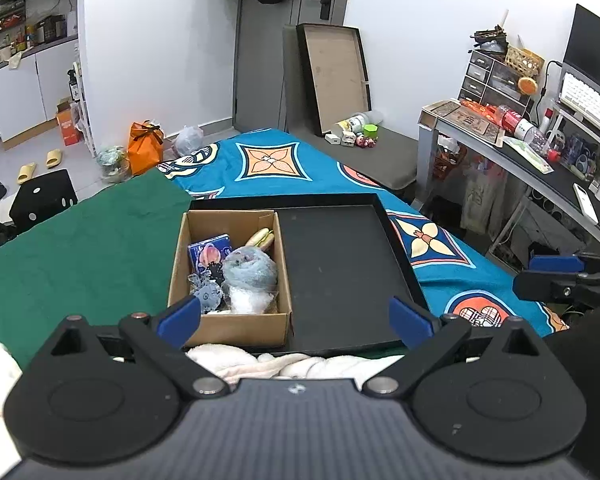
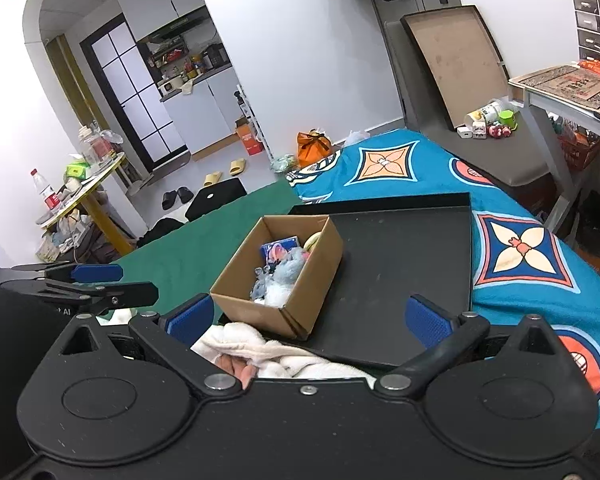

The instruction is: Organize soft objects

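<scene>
Both your left tongs (image 1: 296, 320) and right tongs (image 2: 308, 318) hang spread and empty. Just below them lies the cream towel (image 2: 260, 354): light, limp, likely to sag, so pinch a thick fold. Beyond, the cardboard box (image 1: 228, 326) sits in the black tray (image 1: 340, 264).

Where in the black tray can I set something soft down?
The black tray is bare right of the cardboard box, out to its right rim. The box is crowded: blue fuzzy bundle, packets. The cream towel lies along the near edge.
</scene>
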`<move>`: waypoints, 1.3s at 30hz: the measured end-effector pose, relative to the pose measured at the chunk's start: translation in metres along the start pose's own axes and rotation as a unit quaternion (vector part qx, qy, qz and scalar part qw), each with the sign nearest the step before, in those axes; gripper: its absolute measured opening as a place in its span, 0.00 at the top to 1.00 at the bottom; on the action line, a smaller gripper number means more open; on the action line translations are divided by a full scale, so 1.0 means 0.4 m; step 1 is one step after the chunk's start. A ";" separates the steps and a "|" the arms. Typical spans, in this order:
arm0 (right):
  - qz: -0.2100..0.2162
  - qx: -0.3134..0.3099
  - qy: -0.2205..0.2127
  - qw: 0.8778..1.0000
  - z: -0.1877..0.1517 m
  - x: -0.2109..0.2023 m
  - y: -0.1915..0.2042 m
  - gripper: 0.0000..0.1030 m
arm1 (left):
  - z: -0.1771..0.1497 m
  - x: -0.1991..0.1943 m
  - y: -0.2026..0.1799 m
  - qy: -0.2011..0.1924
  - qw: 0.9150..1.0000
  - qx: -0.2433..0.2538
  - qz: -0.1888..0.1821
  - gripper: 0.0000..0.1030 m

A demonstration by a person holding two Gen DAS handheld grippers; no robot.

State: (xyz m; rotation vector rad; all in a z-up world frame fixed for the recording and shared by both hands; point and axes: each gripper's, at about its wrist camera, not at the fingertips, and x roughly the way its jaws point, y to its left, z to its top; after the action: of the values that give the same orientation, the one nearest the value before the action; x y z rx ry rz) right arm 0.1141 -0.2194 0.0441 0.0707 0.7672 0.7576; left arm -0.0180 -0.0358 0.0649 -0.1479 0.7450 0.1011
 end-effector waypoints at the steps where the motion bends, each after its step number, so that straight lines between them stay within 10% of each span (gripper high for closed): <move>1: -0.001 0.003 0.000 1.000 -0.002 -0.002 -0.001 0.00 | -0.001 -0.001 -0.002 0.000 1.000 -0.001 0.000 0.03; 39: -0.005 0.019 0.002 1.000 -0.020 -0.015 -0.015 0.00 | -0.010 -0.006 -0.004 0.000 1.000 -0.006 0.000 0.03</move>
State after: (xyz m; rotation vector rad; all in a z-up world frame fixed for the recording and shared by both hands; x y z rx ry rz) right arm 0.1098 -0.2294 0.0399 0.0991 0.7851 0.7348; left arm -0.0221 -0.0380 0.0636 -0.1604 0.7435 0.1054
